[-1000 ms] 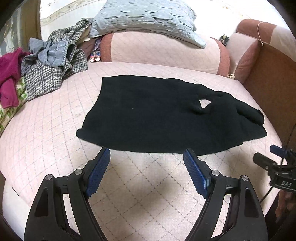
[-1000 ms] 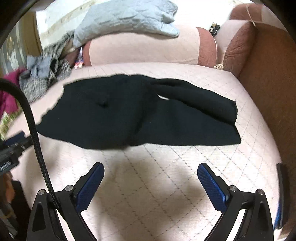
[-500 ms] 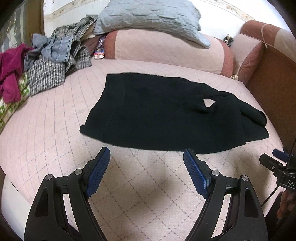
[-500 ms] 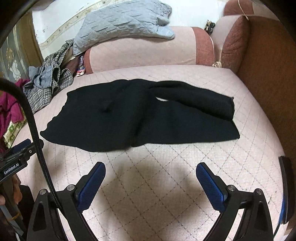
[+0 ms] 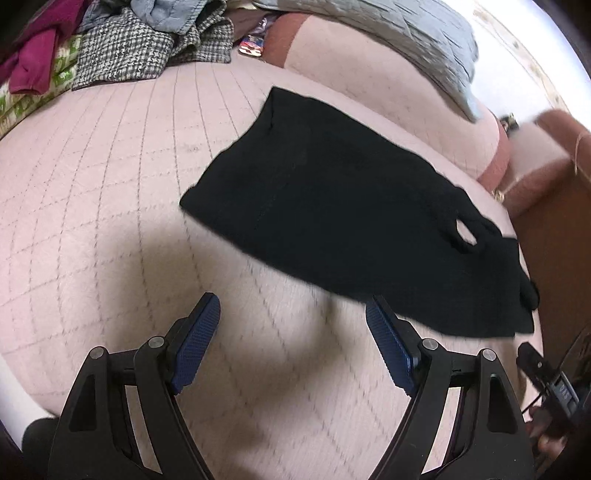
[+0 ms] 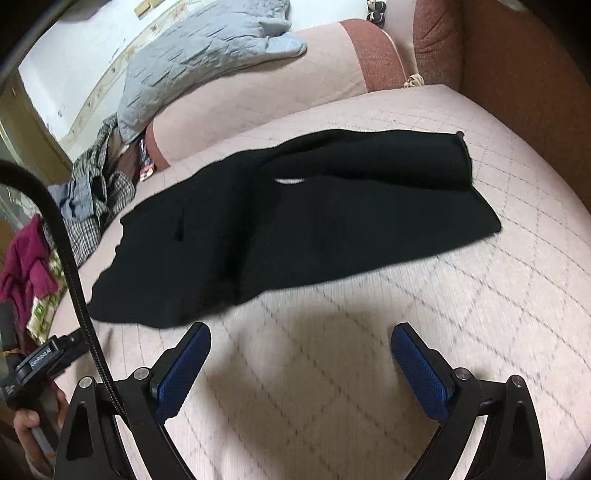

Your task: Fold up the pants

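Black pants (image 5: 351, 214) lie flat on the pink quilted sofa seat (image 5: 110, 221), legs folded back toward the right end. They also show in the right wrist view (image 6: 295, 225), with one leg doubled over at the far right. My left gripper (image 5: 291, 321) is open and empty, just short of the pants' near edge. My right gripper (image 6: 301, 352) is open and empty, also just short of the near edge. Both views are motion-blurred.
A pile of checked, grey and maroon clothes (image 5: 122, 48) lies at the seat's far left. A grey quilted cushion (image 5: 388, 33) rests on the pink backrest (image 6: 258, 92). A brown armrest (image 6: 517, 74) bounds the right side.
Both grippers have tilted and dropped closer to the seat and the pants' near edge. The left view has swung left, the right view right. The pants have not moved.
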A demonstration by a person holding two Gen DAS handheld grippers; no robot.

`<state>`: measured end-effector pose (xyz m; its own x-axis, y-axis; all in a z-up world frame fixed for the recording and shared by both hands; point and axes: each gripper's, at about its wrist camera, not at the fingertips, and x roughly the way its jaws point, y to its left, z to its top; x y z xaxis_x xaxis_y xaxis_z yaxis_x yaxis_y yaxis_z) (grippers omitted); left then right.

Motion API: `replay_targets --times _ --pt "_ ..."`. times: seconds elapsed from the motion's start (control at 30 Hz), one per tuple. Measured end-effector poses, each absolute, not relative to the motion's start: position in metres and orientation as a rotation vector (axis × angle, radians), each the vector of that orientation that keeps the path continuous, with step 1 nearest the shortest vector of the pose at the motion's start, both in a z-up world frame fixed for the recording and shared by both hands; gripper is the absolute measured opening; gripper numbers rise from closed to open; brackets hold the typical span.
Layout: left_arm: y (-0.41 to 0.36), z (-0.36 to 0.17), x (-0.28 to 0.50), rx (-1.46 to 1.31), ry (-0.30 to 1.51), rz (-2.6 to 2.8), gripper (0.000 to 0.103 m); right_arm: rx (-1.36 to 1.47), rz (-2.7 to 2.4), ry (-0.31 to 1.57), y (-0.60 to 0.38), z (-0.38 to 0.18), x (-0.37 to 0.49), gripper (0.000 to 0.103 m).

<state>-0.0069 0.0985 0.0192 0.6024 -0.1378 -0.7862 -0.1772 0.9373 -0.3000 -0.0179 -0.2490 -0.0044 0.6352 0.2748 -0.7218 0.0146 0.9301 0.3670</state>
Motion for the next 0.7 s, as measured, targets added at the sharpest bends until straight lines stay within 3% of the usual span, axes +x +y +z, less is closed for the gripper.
replay_targets --times 0.17,0.4,0.43,0.47,0.5,0.57,0.7 --pt "0.096 0.016 0.019 -0.415 0.933 -0.012 0.082 0.428 0.175 0.844 -0.256 -0.013 -0.001 0.103" --pt "0.097 0.013 0.054 -0.473 0.929 -0.034 0.082 0.450 0.165 0.822 -0.254 -0.013 0.024 0.102" --pt "0.097 0.013 0.057 -0.479 0.928 -0.039 0.081 0.450 0.154 0.802 -0.257 -0.012 0.024 0.084" --pt "0.098 0.013 0.059 -0.485 0.924 -0.040 0.067 0.455 0.140 0.790 -0.259 -0.012 0.025 0.034" --pt "0.099 0.013 0.061 -0.488 0.921 -0.033 0.041 0.500 0.132 0.807 -0.264 -0.017 0.027 0.008" --pt "0.104 0.010 0.065 -0.495 0.950 -0.028 0.019 0.584 0.140 0.806 -0.271 -0.022 0.027 0.004" --pt "0.112 0.022 0.057 -0.489 0.921 -0.047 0.012 0.523 0.140 0.772 -0.262 0.000 0.006 0.004"
